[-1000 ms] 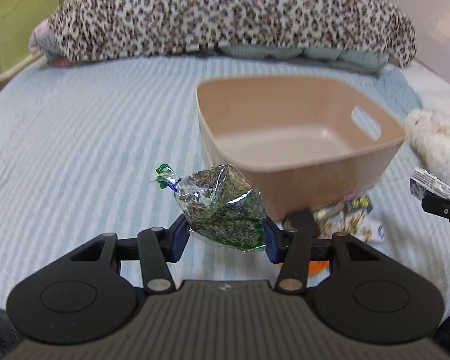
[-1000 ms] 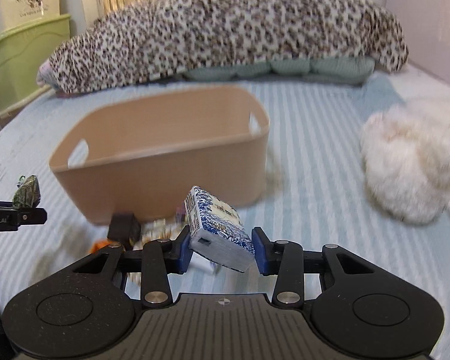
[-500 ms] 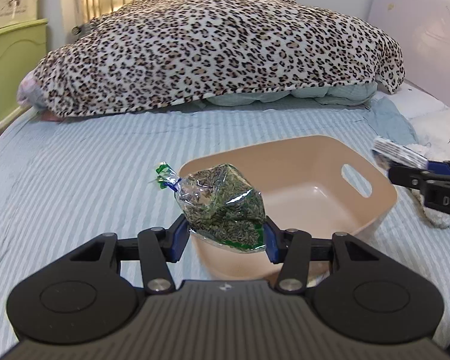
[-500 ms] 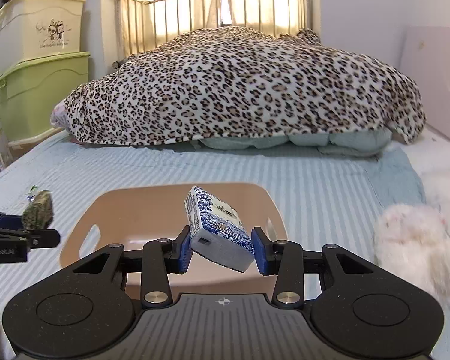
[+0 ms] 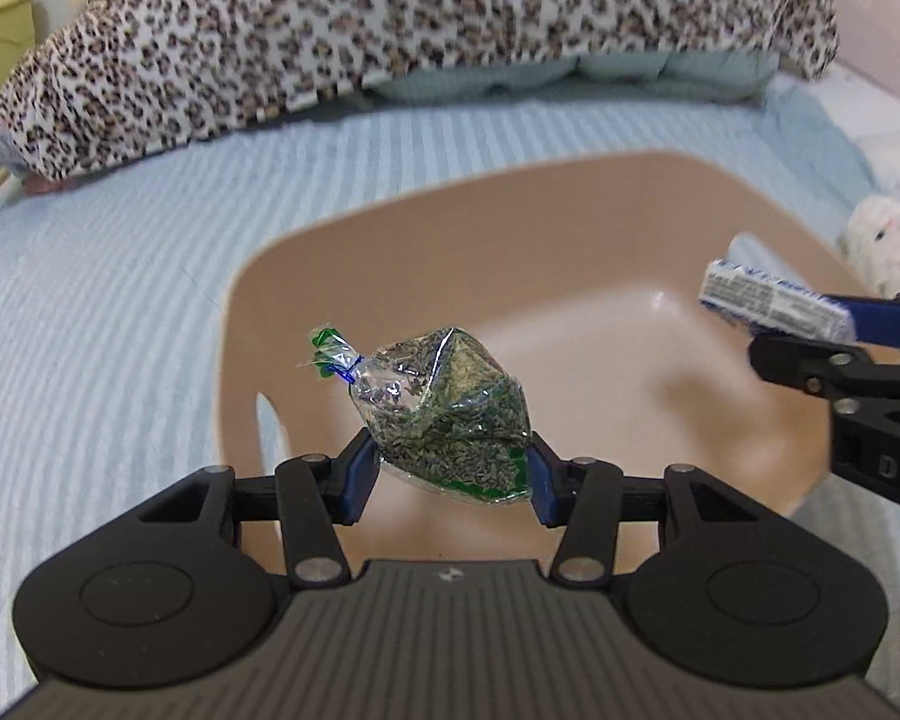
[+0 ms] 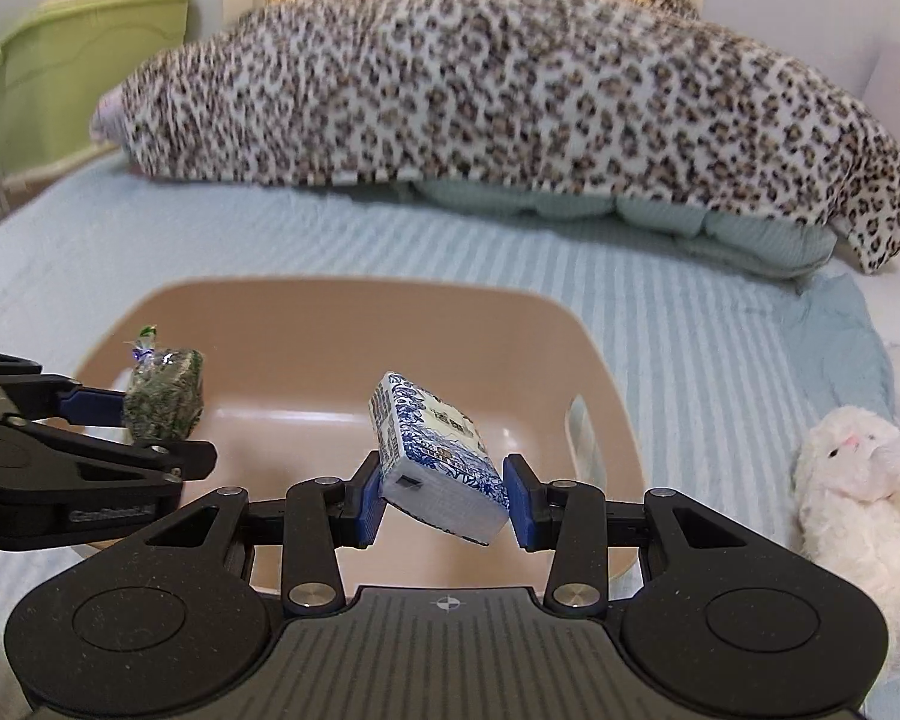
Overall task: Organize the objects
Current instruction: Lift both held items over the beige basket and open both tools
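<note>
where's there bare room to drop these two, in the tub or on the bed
The tan tub floor shows bare under both claws. Striped sheet lies open left of the tub and between it and the leopard blanket. Right of the tub is crowded by the white plush toy.

Smooth matt plastic is seen on the tan bin (image 5: 570, 228); crinkly glossy film on the herb bag (image 5: 450, 414); ribbed cloth on the bedsheet (image 6: 720, 348).

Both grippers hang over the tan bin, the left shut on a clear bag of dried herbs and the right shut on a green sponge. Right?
Not quite. The right gripper is shut on a blue-and-white patterned packet, as the right wrist view shows. The rest holds: both hang over the tan bin, the left gripper shut on the herb bag.
</note>
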Motion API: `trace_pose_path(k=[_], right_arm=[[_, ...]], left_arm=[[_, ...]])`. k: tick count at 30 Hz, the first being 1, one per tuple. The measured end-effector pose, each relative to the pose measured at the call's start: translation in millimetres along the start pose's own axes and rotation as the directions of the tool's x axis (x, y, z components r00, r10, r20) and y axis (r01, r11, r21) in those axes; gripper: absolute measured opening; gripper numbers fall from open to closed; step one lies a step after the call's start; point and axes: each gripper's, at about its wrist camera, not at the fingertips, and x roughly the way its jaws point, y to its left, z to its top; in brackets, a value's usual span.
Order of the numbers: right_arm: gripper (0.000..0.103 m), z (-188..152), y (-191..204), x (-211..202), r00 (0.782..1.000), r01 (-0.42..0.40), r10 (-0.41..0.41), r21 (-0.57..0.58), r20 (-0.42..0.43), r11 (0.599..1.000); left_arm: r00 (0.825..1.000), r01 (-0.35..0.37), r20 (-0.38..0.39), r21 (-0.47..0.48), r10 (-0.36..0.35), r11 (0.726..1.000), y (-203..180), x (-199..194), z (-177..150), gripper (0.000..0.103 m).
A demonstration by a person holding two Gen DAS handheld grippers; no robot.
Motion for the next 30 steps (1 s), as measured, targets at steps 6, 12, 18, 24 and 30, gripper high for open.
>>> trace_pose_path(k=[6,12,18,24,30], right_arm=[[0.04,-6,1,14,0.999,0.002,-0.002,0.004,-0.054,1.0],[0.069,-6,-6,-9,1.0,-0.003,0.004,0.042,-0.024,0.999],[0.083,-10,-11,-44,1.0,0.001,-0.001,0.042,-0.004,0.999],[0.09,-29,-14,-75,1.0,-0.004,0.005,0.034,-0.022,0.999],[0.092,-54,-13,-87,0.997,-0.006,0.007,0.022,-0.072,1.0]], left_arm=[[1.0,0.024,0.017,-0.023,-0.023,0.999,0,-3,-1,0.055],[0.996,0.006,0.086,-0.028,-0.003,1.0,3,-44,2,0.077],[0.994,-0.008,0.111,-0.053,0.014,0.999,12,-82,-9,0.084],[0.993,-0.017,0.112,-0.044,0.022,0.999,16,-111,-30,0.085],[0.996,0.001,0.084,-0.047,0.003,0.999,17,-121,-55,0.086]])
